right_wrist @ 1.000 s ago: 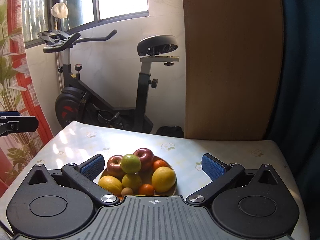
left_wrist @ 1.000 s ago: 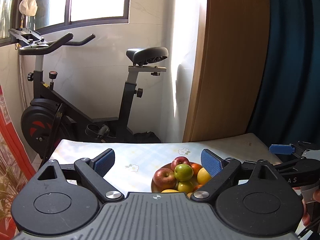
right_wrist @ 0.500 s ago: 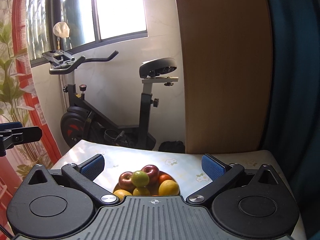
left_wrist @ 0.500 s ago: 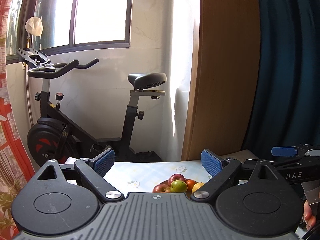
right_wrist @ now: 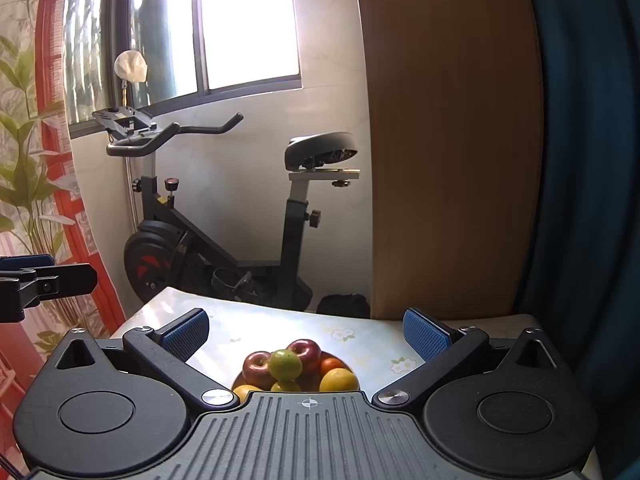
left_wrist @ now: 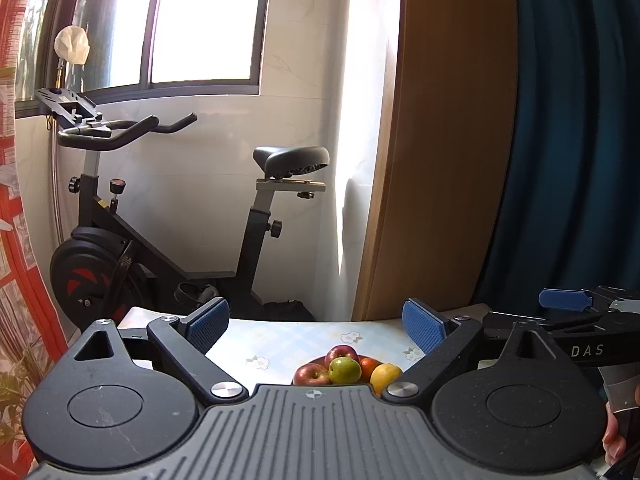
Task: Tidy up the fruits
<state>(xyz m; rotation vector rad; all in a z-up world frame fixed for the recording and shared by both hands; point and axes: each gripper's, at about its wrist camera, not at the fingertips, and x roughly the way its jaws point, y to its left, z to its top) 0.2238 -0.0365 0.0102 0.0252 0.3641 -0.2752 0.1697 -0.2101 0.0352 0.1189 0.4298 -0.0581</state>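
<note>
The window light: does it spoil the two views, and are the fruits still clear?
Left wrist view: the window is blown out white and the wooden panel bows from the lens; the fruits stay sharp. Right wrist view: the same window glare, and the fruits are evenly lit.

The left gripper (left_wrist: 316,326) is held nearly level, tipped a little downward, its two blue-padded fingers (left_wrist: 208,324) spread wide with nothing between the pads. The right gripper (right_wrist: 306,330) sits in the same pose, fingers (right_wrist: 426,334) equally far apart and empty. The two tools are side by side: from the left one, the right's black linkage and blue pad reach in at its right; from the right one, the left's fingertip shows at far left. Fingertips of a hand (left_wrist: 614,440) curl around the right tool's handle.
</note>
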